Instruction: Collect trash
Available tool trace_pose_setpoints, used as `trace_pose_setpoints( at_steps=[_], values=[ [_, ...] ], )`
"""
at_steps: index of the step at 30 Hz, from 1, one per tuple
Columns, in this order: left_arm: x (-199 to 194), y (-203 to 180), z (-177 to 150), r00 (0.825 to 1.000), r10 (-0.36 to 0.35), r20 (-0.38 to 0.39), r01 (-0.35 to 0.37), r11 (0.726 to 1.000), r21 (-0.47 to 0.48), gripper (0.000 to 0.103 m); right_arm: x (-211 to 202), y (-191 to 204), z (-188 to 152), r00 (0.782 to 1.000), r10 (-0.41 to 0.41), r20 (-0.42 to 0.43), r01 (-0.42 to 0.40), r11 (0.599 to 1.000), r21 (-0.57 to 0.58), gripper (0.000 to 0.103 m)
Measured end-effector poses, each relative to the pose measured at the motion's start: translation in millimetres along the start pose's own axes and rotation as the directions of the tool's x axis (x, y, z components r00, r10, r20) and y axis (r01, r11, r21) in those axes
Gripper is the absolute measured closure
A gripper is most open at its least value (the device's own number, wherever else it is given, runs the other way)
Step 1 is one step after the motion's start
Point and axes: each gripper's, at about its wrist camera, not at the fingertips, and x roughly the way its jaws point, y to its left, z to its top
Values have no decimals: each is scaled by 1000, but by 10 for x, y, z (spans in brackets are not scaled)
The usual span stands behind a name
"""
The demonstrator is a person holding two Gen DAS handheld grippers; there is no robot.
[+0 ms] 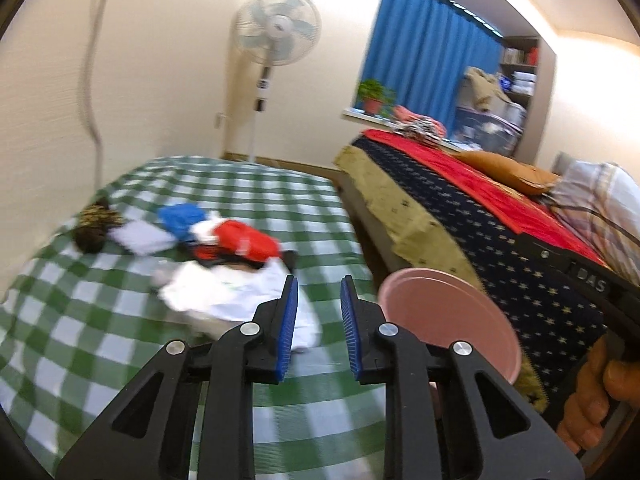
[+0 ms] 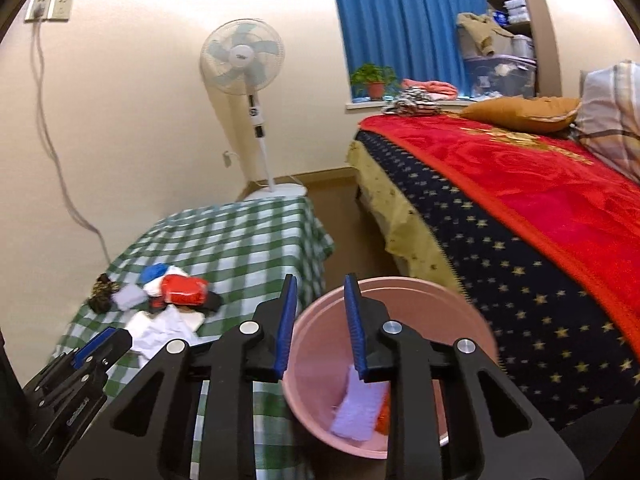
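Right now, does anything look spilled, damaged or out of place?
Nothing looks spilled or damaged. A loose heap of wrappers and paper still litters the checked tablecloth, while the pink bin already holds a pale purple piece. That fits a cleanup underway.

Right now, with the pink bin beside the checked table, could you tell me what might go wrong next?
1. The pink bin sits off the edge of the checked table, so a piece could drop past its rim.
2. The trash pile is tangled; the empty left hand-held gripper may drag several pieces.
3. The left view is blurred, so aim may suffer.
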Motion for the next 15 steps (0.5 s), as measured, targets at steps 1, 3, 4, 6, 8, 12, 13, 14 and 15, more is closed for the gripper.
trace_pose_setpoints(
  at_steps=[1,3,4,6,8,12,13,14,15],
  values=[
    [-3,50,-3,1000,20,0,-20,1000,-7,81,14,55,-7,1000,18,0,-18,1000,-6,78],
    [-4,150,-11,999,50,-1,-50,998,-23,81,65,157,-13,999,49,-4,-49,999,-12,78],
    [-8,205,-17,998,65,-2,-65,997,-31,81,99,210,-27,998,65,-7,-66,998,-15,78],
    [-12,292,-24,996,87,-2,-87,995,-44,81,161,299,-66,995,94,-19,-94,995,-16,78],
    [-3,355,-38,995,101,-5,-101,993,-60,81,222,374,-109,992,123,-34,-124,992,-16,78],
    [32,492,-68,990,138,-17,-139,986,-97,81,366,542,-203,982,176,-64,-177,984,-16,78],
    [42,526,-76,989,148,-21,-149,983,-105,81,411,575,-227,979,188,-72,-189,982,-11,78],
    [51,542,-82,988,155,-25,-157,981,-111,81,459,607,-248,977,197,-81,-198,980,-7,78],
    [66,579,-88,986,162,-31,-165,978,-124,81,494,627,-270,976,201,-87,-202,979,-3,78]
  ],
)
